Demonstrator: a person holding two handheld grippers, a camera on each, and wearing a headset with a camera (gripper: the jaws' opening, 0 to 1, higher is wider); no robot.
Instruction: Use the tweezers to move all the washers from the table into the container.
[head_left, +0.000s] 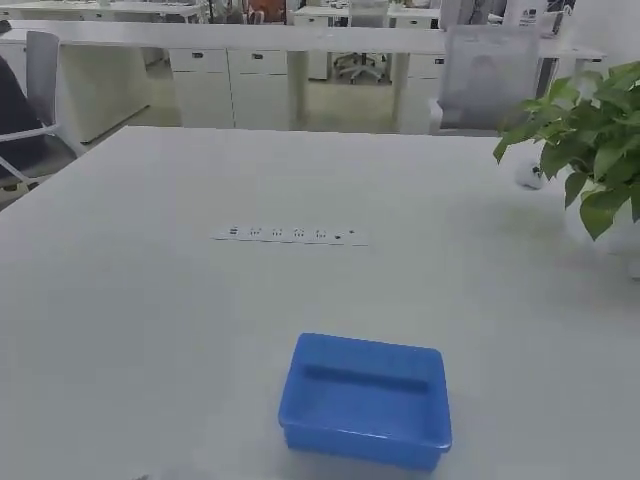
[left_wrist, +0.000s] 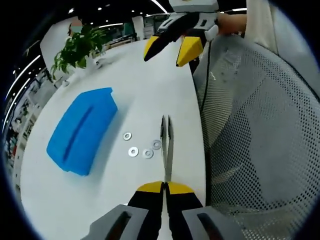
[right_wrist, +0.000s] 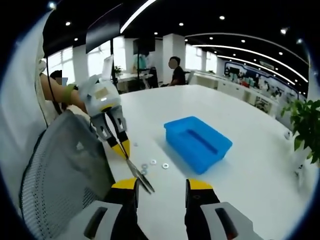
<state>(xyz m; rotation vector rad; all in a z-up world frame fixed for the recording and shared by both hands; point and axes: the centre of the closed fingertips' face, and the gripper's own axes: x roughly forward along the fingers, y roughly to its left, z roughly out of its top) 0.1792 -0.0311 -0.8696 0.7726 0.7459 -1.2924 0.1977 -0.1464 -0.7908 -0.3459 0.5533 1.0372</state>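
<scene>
Several small metal washers (left_wrist: 133, 151) lie together on the white table, between the blue container (left_wrist: 82, 130) and the table edge. My left gripper (left_wrist: 164, 186) is shut on the silver tweezers (left_wrist: 166, 142), whose tips reach just past the washers beside the table edge. In the right gripper view the washers (right_wrist: 153, 162) lie just ahead of my right gripper (right_wrist: 162, 186), which stands open with nothing in it. The left gripper (right_wrist: 120, 145) comes in there from the left with the tweezers (right_wrist: 140, 178). The head view has the blue container (head_left: 365, 400) near the front of the table.
A mesh chair back (left_wrist: 260, 125) stands right against the table edge by the washers. A potted plant (head_left: 590, 140) sits at the table's far right and a white power strip (head_left: 290, 235) lies mid-table. The right gripper (left_wrist: 182, 45) hangs beyond the tweezers' tips.
</scene>
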